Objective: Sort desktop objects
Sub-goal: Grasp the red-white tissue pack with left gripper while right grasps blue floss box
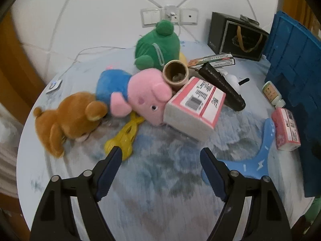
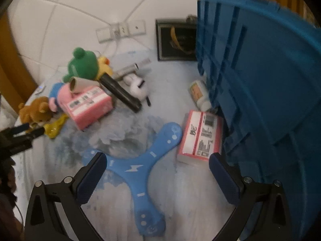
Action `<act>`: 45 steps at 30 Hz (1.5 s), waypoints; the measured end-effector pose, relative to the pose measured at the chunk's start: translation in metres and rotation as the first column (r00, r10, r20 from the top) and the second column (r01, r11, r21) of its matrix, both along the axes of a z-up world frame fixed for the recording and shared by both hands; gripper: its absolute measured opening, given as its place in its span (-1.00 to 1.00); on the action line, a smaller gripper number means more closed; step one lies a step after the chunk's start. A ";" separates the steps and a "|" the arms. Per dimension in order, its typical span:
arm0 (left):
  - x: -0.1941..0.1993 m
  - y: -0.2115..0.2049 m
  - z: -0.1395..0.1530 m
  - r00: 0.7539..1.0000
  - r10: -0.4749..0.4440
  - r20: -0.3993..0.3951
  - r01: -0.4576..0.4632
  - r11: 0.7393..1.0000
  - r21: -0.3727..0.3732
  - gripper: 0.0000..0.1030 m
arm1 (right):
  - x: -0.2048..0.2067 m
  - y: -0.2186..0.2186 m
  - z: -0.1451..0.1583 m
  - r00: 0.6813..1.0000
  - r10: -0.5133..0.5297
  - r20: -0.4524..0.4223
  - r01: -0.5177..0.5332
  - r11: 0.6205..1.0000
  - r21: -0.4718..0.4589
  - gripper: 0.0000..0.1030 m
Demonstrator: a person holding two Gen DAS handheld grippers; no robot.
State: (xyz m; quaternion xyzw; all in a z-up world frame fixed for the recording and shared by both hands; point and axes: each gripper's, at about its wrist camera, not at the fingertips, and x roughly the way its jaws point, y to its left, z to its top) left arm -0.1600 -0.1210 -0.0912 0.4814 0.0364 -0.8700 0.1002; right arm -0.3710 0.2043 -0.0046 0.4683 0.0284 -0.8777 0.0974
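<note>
Brown plush is seen at the worktop's left edge, where a bear (image 1: 70, 120) lies beside a pink pig toy (image 1: 144, 94), with a yellow clip (image 1: 124, 138) just in front of them. Toward the middle, a pink tissue pack (image 1: 194, 106) is propped against the pig, and a green toy (image 1: 156, 46) sits behind. Nothing is gripped by the left gripper (image 1: 160, 156); its fingers are held wide apart above bare worktop (image 1: 156, 190), with the clip just off the left fingertip, its long axis running away toward the pig. A blue three-armed boomerang (image 2: 138, 168) lies between the spread, empty fingers of the right gripper (image 2: 158, 160), one arm pointing back toward the camera, so the right hand is judged nearer to it. At the right edge stands a blue crate (image 2: 260, 80). Only the right view shows the boomerang whole and a second tissue pack (image 2: 200, 134) lying flat beside the crate; only the left view shows the toys sharply.
</note>
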 end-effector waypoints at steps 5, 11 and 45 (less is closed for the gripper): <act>-0.046 0.007 -0.005 0.997 -0.071 0.000 0.071 0.997 -0.008 0.55 | -0.023 0.003 -0.023 0.998 -0.036 0.050 0.036 0.999 0.013 1.00; -0.105 0.031 -0.032 0.979 -0.187 0.077 0.189 0.982 -0.024 0.55 | -0.044 0.011 -0.049 0.993 -0.076 0.093 0.075 0.997 0.023 1.00; 0.026 -0.063 -0.081 0.960 0.240 0.146 -0.247 0.969 0.026 0.92 | -0.069 -0.130 -0.091 0.946 0.314 0.083 -0.308 0.948 -0.078 0.63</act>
